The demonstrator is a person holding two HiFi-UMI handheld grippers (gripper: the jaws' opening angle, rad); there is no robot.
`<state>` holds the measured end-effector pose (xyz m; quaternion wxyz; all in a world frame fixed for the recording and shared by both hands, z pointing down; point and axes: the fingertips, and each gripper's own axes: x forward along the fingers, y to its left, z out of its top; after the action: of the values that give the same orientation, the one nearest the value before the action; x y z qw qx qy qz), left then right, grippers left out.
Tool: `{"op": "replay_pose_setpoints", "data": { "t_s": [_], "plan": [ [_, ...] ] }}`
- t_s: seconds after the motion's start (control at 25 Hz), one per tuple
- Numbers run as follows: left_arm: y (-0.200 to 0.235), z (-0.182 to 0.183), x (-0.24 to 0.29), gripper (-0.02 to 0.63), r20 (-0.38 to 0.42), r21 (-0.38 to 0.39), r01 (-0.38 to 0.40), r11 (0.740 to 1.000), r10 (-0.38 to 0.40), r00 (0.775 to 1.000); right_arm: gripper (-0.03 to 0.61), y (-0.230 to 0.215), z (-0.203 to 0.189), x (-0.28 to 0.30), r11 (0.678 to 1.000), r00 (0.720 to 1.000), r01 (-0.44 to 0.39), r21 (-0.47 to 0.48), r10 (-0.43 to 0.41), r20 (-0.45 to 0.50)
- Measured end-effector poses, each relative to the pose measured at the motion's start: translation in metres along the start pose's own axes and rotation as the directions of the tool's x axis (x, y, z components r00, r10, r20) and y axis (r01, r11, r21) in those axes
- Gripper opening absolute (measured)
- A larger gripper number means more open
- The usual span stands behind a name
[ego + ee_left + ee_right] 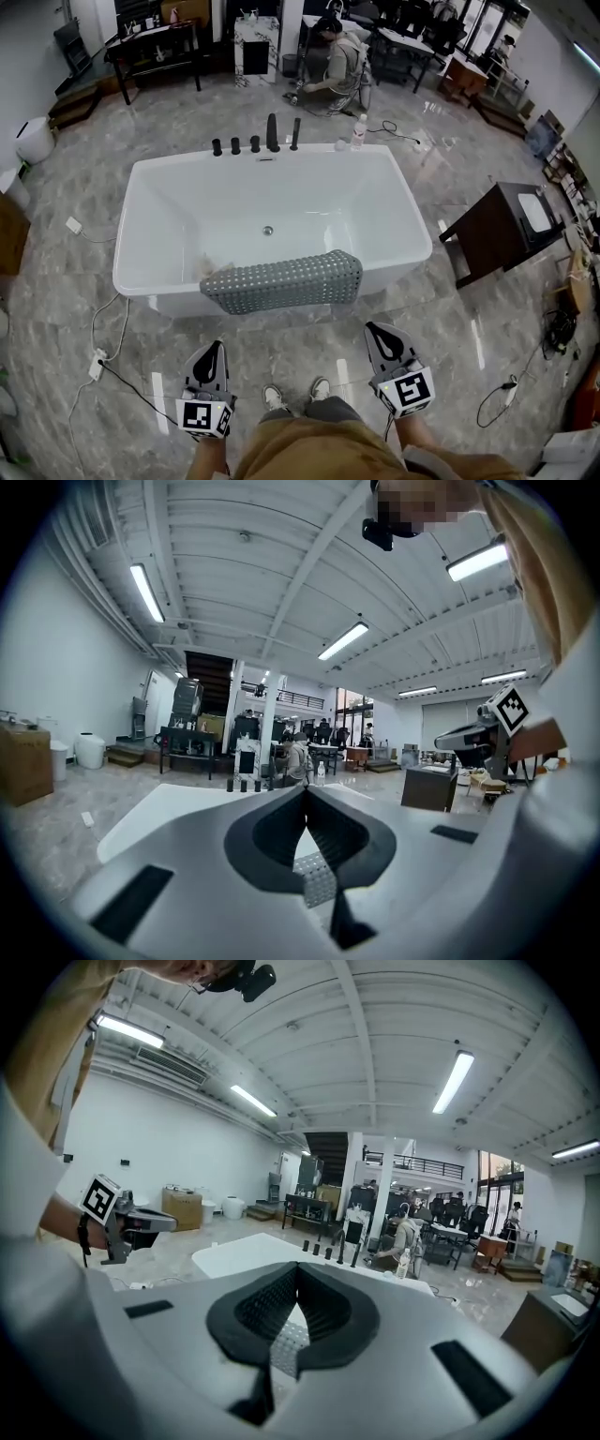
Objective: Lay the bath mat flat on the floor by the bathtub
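Dark cabinet (489, 234) at rt; water bottle (358, 131) nr crouching person (339, 61); power strip (97, 364) w/ cable, lower left.

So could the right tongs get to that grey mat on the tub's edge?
Probably yes: the mat drapes over the tub's near rim, with only bare floor before the right tongs; they're shut and must open.

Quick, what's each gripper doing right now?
Left gripper: closed, holding nothing.
Right gripper: closed, holding nothing.

No readable text, no labels, no numbers
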<state>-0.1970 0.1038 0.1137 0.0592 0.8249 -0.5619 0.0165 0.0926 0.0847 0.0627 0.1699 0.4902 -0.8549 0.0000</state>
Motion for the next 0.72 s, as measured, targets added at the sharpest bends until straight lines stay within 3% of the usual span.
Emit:
{"op": "replay_pose_setpoints", "data": {
  "t_s": [0.48, 0.72],
  "plan": [
    [0.027, -0.011, 0.047, 0.002, -0.048, 0.030, -0.132, 0.991, 0.134, 0.990, 0.003, -0.053, -0.038, 0.048, 0.997, 0.996, -0.066, 0.045, 0.068, -0.058],
    [0.052, -0.048, 0.068, 0.002, -0.106, 0.039, -0.174, 0.984, 0.177, 0.978, 0.005, -0.072, -0.083, 0.081, 0.992, 0.987, -0.105, 0.074, 0.113, -0.117]
  ]
}}
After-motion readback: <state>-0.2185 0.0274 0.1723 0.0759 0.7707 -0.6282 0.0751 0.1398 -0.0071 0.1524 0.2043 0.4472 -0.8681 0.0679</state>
